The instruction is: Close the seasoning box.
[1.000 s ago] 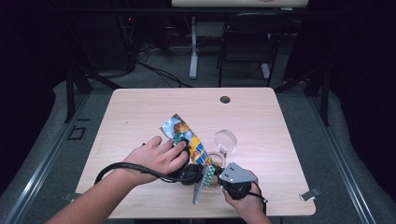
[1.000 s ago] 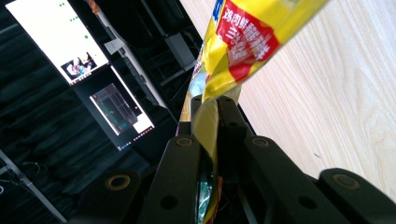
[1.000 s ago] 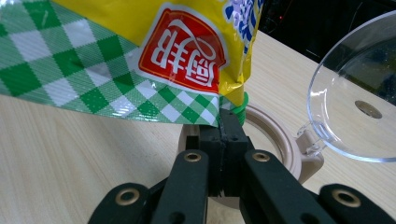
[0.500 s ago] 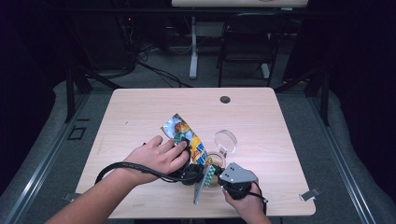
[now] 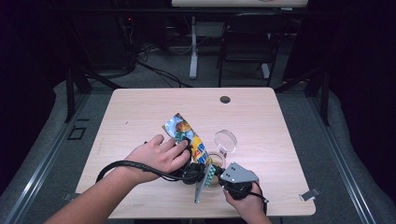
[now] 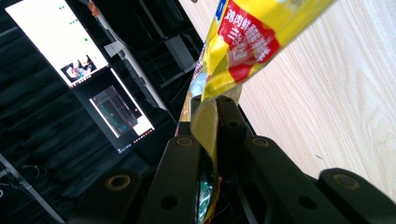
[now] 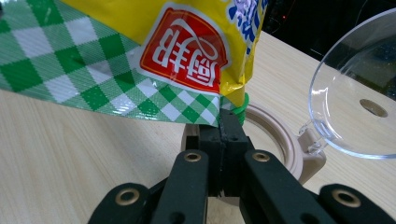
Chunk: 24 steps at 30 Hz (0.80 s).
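I have both claws clamped on the yellow and green-checked foil snack packet (image 5: 189, 140): my left claw (image 6: 210, 109) pinches its yellow edge, my right claw (image 7: 223, 122) its checked corner, directly above the round beige container (image 7: 285, 149) with the clear hinged lid (image 7: 355, 93). To tear it cleanly, I judge the claws should pull apart in opposite directions, close together. I'd keep the packet over the container, off the pale wooden surface (image 5: 140, 116).

Both forearms reach in from the near edge. The left hand (image 5: 159, 156) lies palm-down over the black left tool (image 5: 195, 173), jaws pressed together. The right hand (image 5: 247, 205) grips the grey-plated right tool (image 5: 211, 176) from below, jaws clamped tight, pointing toward the left one.
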Each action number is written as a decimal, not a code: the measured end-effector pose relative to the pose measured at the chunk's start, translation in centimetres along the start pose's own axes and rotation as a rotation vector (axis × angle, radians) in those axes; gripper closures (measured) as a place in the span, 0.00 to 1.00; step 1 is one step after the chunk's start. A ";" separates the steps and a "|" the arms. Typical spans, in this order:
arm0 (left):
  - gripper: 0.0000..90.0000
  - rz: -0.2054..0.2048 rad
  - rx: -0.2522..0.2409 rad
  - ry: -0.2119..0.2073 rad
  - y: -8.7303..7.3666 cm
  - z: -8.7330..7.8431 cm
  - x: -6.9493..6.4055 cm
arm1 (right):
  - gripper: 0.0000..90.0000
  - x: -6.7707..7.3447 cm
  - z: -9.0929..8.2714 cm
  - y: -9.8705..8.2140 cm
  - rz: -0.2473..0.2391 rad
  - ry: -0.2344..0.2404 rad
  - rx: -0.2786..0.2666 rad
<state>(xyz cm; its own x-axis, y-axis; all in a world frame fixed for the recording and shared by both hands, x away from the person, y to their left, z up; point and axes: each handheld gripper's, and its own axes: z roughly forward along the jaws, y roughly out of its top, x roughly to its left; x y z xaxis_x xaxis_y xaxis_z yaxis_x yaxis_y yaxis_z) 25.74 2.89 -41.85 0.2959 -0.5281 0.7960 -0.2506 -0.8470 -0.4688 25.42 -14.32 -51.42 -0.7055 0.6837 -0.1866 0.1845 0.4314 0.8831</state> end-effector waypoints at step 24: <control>0.98 -0.009 -0.009 -0.002 0.1 0.0 0.4 | 1.00 0.0 -0.3 0.0 0.012 0.019 -0.010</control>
<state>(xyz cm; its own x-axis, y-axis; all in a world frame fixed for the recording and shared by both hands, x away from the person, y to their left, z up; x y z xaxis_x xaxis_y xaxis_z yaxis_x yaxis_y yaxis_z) 25.82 2.60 -41.53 0.2996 -0.5205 0.7996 -0.2561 -0.8512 -0.4581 25.24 -14.48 -51.27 -0.7165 0.6772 -0.1677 0.1862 0.4173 0.8895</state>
